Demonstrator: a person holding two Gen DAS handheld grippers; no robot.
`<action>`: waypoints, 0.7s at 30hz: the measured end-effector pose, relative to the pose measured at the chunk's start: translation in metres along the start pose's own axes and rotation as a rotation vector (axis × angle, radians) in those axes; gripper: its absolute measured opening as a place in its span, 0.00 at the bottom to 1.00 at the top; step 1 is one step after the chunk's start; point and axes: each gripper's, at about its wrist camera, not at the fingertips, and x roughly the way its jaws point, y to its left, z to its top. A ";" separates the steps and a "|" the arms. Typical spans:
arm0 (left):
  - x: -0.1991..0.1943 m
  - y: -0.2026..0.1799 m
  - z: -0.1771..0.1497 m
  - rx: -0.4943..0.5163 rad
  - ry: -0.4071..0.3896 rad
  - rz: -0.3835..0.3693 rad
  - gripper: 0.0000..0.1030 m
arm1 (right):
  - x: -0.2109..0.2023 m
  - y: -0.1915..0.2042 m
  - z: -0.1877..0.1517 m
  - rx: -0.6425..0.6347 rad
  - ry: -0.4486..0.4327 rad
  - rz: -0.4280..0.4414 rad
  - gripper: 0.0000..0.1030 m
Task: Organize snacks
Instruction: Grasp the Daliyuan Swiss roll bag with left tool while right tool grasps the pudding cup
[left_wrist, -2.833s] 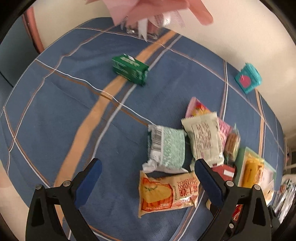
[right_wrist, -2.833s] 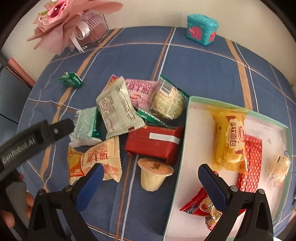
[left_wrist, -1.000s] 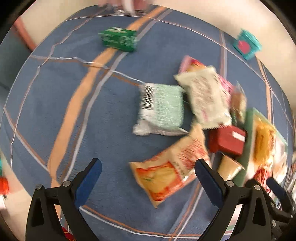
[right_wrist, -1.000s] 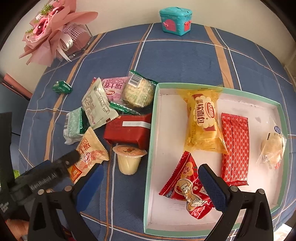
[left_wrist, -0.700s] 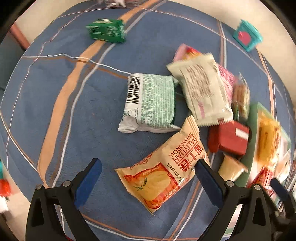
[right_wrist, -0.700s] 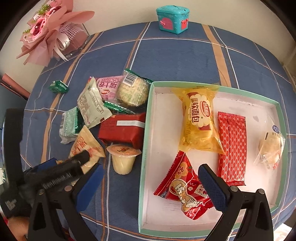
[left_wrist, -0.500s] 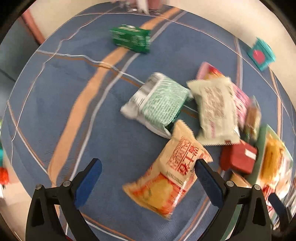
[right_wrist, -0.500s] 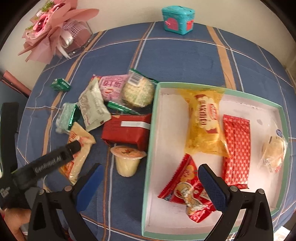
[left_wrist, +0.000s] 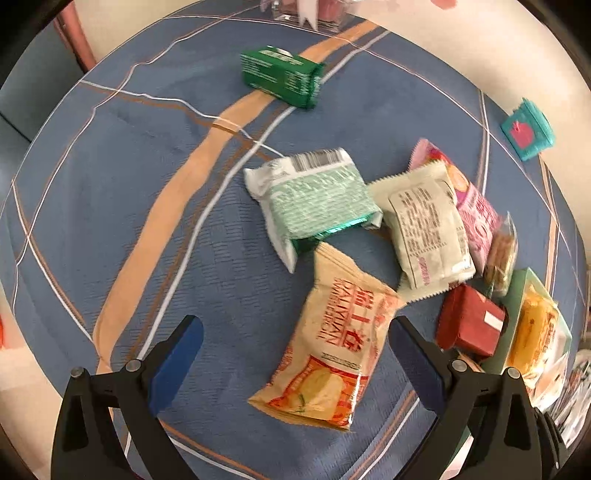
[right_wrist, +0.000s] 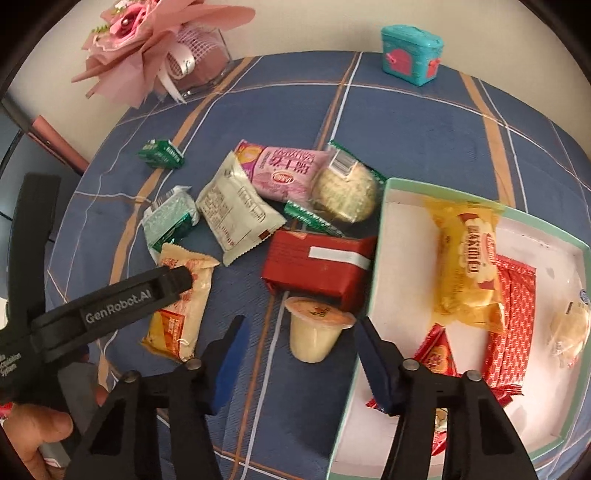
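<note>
Left tool hangs wide open over the orange swiss-roll packet lying loose on the worktop, right tool open and empty above the jelly cup beside the tray, so next comes lowering and pinching.

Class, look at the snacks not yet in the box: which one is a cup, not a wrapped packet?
The small pale-yellow jelly cup with an orange foil lid, standing upright beside the teal-rimmed box, just ahead of the open right gripper.
</note>
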 end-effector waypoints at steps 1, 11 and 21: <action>0.000 -0.001 -0.001 0.007 0.004 -0.008 0.97 | 0.003 0.001 0.000 -0.002 0.004 0.001 0.56; 0.023 -0.032 -0.016 0.044 0.046 -0.044 0.97 | 0.029 0.012 0.007 -0.008 0.026 0.003 0.54; 0.068 -0.032 -0.026 0.031 0.071 -0.033 0.97 | 0.057 0.039 0.017 -0.076 0.024 -0.041 0.49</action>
